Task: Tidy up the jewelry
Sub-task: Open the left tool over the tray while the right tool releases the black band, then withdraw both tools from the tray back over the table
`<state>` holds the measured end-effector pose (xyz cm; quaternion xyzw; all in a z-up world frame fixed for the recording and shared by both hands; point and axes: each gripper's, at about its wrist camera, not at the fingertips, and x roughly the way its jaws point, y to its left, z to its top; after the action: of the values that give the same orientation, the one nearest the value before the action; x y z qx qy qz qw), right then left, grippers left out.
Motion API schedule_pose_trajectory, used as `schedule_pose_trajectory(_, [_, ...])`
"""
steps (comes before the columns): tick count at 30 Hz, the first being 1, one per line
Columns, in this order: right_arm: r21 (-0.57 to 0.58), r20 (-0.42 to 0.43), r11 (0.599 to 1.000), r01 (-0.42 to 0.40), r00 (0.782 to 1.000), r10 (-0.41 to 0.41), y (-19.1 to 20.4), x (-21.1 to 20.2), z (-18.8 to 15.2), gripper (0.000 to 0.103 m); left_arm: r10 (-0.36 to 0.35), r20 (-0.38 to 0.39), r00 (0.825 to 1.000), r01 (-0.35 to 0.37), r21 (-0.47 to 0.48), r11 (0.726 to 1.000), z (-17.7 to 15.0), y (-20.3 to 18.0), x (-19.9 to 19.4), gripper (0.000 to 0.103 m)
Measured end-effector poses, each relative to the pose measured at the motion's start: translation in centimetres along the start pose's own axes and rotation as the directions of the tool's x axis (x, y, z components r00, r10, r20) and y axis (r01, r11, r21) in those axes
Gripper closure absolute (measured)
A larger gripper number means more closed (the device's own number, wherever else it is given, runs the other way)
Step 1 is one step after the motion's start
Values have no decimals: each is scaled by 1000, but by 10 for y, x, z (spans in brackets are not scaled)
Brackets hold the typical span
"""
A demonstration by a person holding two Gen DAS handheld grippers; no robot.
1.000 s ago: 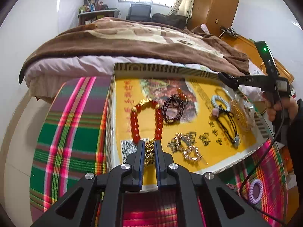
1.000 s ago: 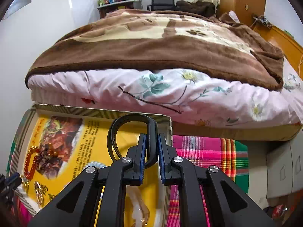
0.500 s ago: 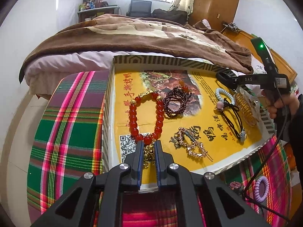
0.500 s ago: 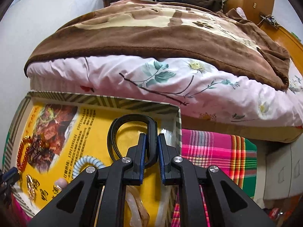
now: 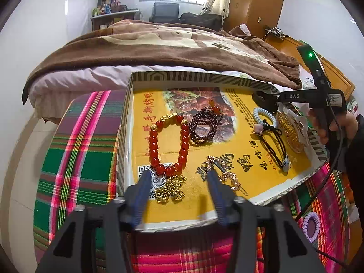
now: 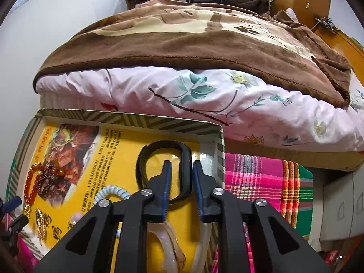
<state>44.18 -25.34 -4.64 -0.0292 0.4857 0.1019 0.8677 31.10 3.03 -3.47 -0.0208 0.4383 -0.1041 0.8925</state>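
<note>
Plaid cloth [image 5: 75, 159] under tray [image 5: 173, 77]; right gripper [image 6: 180, 173] hides black band's [image 6: 163, 145] near side.

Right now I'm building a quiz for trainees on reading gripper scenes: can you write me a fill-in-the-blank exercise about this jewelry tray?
1. The left gripper stands ____ above the gold bead bracelet.
2. The right gripper is shut on a ____ band.
3. The red bead bracelet lies in the tray, whose floor is ____.
4. The purple coil hair tie lies ____ the tray, on the plaid cloth.

Missing words: open; black; yellow; outside
</note>
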Motion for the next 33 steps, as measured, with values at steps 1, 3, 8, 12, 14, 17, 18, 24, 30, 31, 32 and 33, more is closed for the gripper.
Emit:
schedule_pose_trajectory(1, [-2, 6, 1000, -10, 1000, 10, 1, -2, 0, 66, -1, 5, 1000, 1, -2, 1000, 0, 0, -2, 43])
schedule_pose_trajectory(3, [-7, 16, 1000, -18, 1000, 18, 3, -6, 0, 63, 0, 8, 1000, 0, -3, 1000, 0, 0, -6, 43])
schedule_pose_trajectory(8, [-3, 45, 1000, -28, 999, 28, 6, -20, -2, 62, 8, 16, 1000, -8, -7, 1000, -3, 0, -15, 41])
schedule_pose_trajectory(12, [-2, 62, 1000, -26, 998, 26, 5, -34, -6, 60, 1, 34, 999, -1, -9, 1000, -7, -3, -29, 41])
schedule_pose_trajectory(14, [5, 73, 1000, -30, 997, 30, 4, -44, -10, 60, -1, 43, 999, 2, -14, 1000, -9, -6, -38, 41])
schedule_pose_trajectory(17, [20, 89, 999, -41, 995, 39, 2, -60, -18, 60, -10, 57, 998, 11, -17, 1000, -14, -10, -51, 40])
schedule_pose_trajectory(18, [24, 96, 998, -49, 994, 47, 2, -67, -21, 60, -16, 62, 998, 17, -14, 1000, -17, -11, -57, 37])
schedule_pose_trajectory(24, [31, 138, 992, -119, 984, 113, 5, -106, -62, 60, -35, 81, 996, 37, -20, 999, -34, -17, -84, 34])
schedule_pose_trajectory(30, [25, 150, 982, -185, 972, 180, 5, -132, -115, 60, -54, 74, 996, 57, -38, 998, -59, -18, -97, 34])
schedule_pose_trajectory(31, [24, 140, 983, -184, 974, 179, 6, -134, -125, 60, -57, 72, 996, 60, -40, 997, -62, -18, -99, 34])
schedule_pose_trajectory(32, [24, 131, 983, -181, 976, 176, 7, -134, -133, 60, -61, 70, 996, 64, -42, 997, -65, -19, -99, 34])
schedule_pose_trajectory(33, [22, 124, 982, -185, 976, 181, 7, -134, -140, 60, -66, 68, 995, 69, -43, 997, -69, -20, -101, 34])
